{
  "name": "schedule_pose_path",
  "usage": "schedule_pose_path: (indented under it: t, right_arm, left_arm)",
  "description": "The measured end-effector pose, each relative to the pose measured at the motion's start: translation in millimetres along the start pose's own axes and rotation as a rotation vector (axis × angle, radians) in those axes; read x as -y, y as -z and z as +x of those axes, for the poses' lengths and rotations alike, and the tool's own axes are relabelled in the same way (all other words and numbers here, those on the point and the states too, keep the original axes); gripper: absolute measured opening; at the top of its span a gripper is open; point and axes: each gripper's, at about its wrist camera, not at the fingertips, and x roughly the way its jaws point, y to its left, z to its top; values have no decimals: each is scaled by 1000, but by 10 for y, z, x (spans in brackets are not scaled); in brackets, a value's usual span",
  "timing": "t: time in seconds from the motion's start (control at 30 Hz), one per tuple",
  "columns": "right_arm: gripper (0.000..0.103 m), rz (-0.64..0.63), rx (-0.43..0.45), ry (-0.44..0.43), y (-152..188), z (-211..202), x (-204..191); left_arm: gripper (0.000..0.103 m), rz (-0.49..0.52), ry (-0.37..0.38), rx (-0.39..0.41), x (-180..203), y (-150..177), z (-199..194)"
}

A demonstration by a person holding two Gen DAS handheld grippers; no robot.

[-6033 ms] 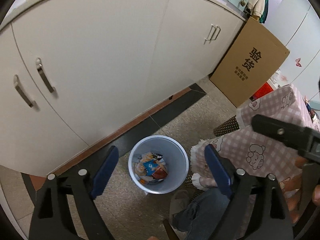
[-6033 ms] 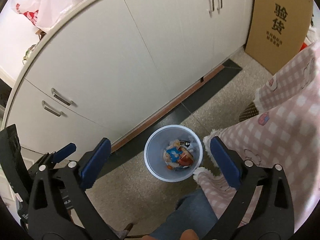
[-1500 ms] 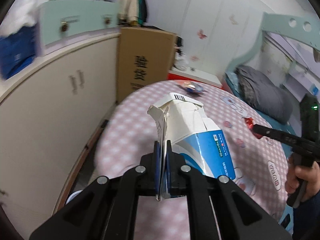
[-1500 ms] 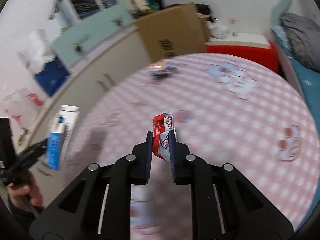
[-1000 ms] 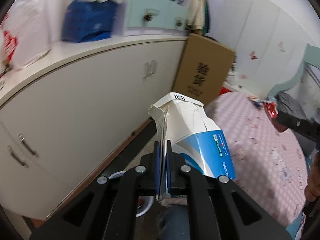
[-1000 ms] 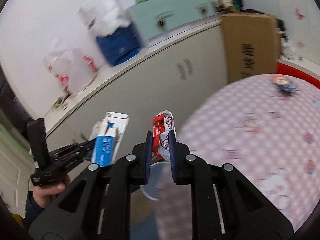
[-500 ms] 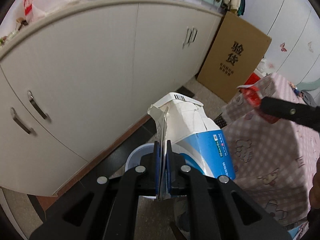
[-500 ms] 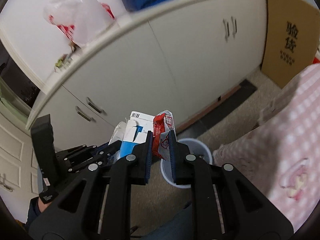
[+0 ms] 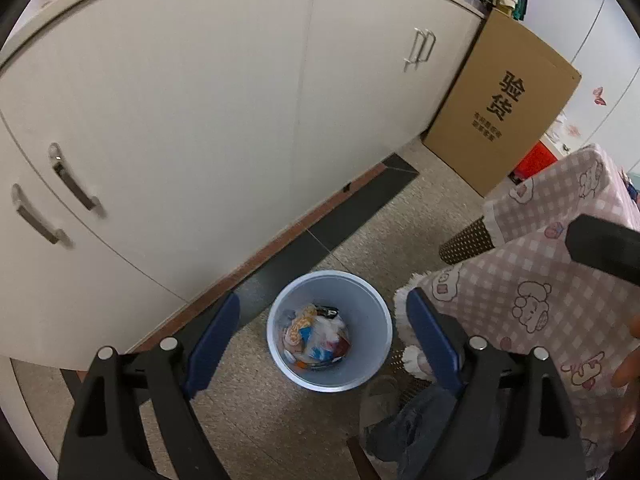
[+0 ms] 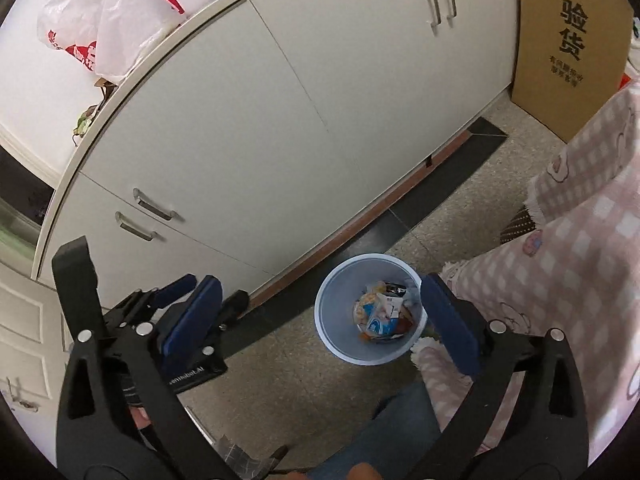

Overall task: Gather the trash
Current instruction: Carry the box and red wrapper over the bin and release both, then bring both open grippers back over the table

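A light blue trash bin (image 9: 370, 322) stands on the speckled floor by the white cabinets; it also shows in the right wrist view (image 10: 334, 300). Inside lies a pile of trash (image 9: 318, 338), with the blue-and-white carton (image 10: 382, 314) and a red wrapper on top. My left gripper (image 9: 324, 330) is open and empty, held above the bin with its fingers either side of it. My right gripper (image 10: 322, 314) is open and empty, also above the bin. The left gripper's body (image 10: 184, 320) shows at the left of the right wrist view.
White cabinets (image 9: 200, 120) with metal handles run behind the bin. A cardboard box (image 9: 508, 104) leans at the right. A table with a pink checked cloth (image 9: 552, 280) hangs close to the bin's right. A plastic bag (image 10: 104, 20) sits on the counter.
Both grippers have opened over the bin. The carton left the left gripper and the red wrapper left the right one; both now lie in the bin.
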Motion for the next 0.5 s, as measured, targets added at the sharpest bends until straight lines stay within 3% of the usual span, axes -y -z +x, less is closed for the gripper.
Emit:
schedule_pose_path:
  t: [0.27,0.5]
  right_arm:
    - [97,-42,84,-15,-41,-399,-67]
    - [97,-15,262,15,-104,-1189,206]
  left_arm:
    - [83,-7,4,88,149,-121,-409]
    - [83,36,73,201,506,-293,-906]
